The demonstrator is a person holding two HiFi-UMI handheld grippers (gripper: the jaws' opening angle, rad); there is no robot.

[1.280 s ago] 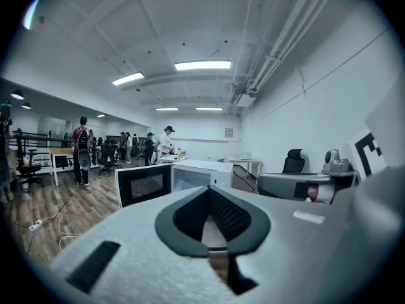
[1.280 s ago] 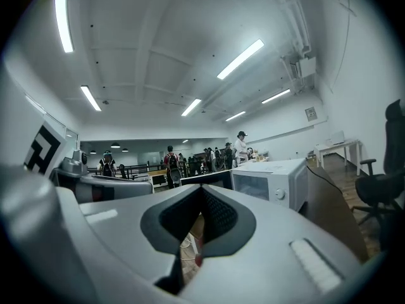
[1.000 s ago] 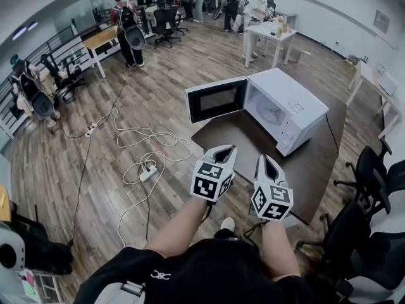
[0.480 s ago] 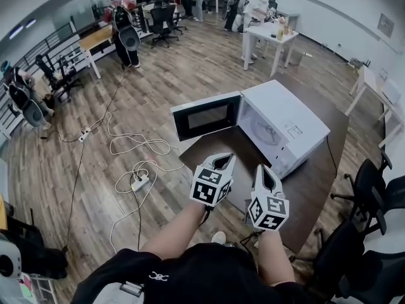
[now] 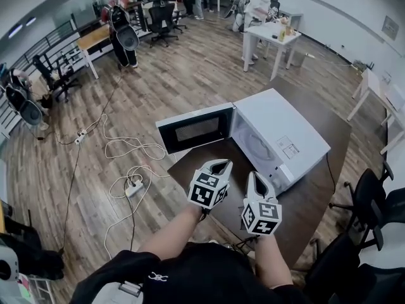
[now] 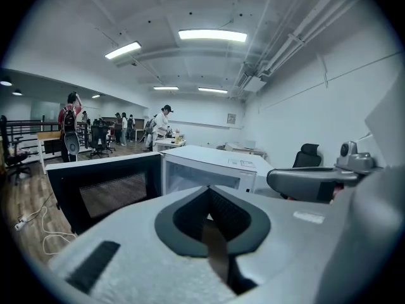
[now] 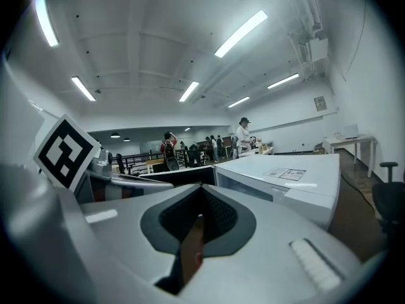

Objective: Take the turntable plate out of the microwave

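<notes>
A white microwave (image 5: 285,138) stands on a dark brown table (image 5: 310,192) with its door (image 5: 196,128) swung open to the left. Inside the cavity the round turntable plate (image 5: 257,149) shows faintly on the floor. My left gripper (image 5: 219,164) and right gripper (image 5: 254,177) hang side by side just short of the opening, over the table's near corner, both shut and empty. In the left gripper view the shut left gripper (image 6: 208,194) points at the microwave (image 6: 212,168) and its dark door (image 6: 104,192). The right gripper (image 7: 201,194) faces the microwave (image 7: 285,179); the plate is not discernible there.
Cables and a power strip (image 5: 133,186) lie on the wooden floor to the left. Black office chairs (image 5: 373,198) stand right of the table. A white table (image 5: 278,33) with people around it is at the back, more people and desks at the far left.
Both grippers have moved forward toward the open microwave, staying shut. The microwave now sits nearer and lower in the head view.
</notes>
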